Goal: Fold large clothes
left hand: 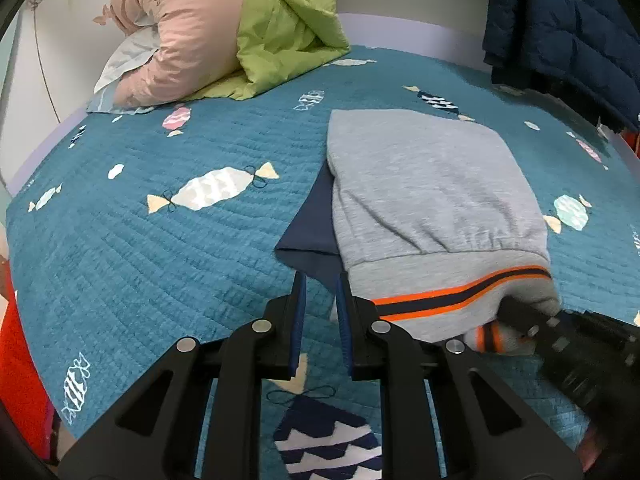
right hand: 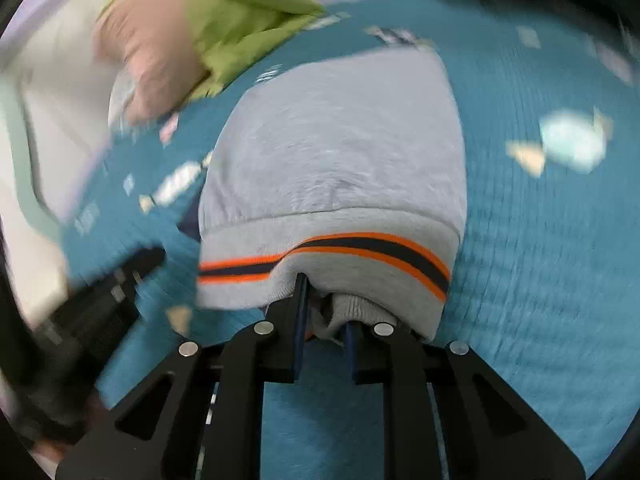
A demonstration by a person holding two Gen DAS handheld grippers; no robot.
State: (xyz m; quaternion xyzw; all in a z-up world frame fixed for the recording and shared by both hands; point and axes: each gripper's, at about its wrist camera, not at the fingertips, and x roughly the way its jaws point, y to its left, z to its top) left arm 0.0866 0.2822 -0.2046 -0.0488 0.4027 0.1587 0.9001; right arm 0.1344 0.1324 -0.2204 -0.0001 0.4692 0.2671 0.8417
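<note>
Grey fleece garment point(left hand: 432, 196), folded and trimmed with an orange and navy striped band point(left hand: 460, 292), is seen lying on the teal quilted bed cover point(left hand: 160, 248), with a navy layer point(left hand: 316, 232) protruding at its left edge in the left wrist view only. In that sharp view the left tool point(left hand: 322, 312) is seen with a narrow gap between its blue pads and no cloth pinched, beside the garment's near corner, while a pink and green duvet point(left hand: 240, 28) and a dark blue jacket point(left hand: 560, 20) are shown at the far side. In the blurred right wrist view the right tool point(right hand: 324, 320) is shown pinching the ribbed grey hem point(right hand: 352, 306) beneath the striped band.
</note>
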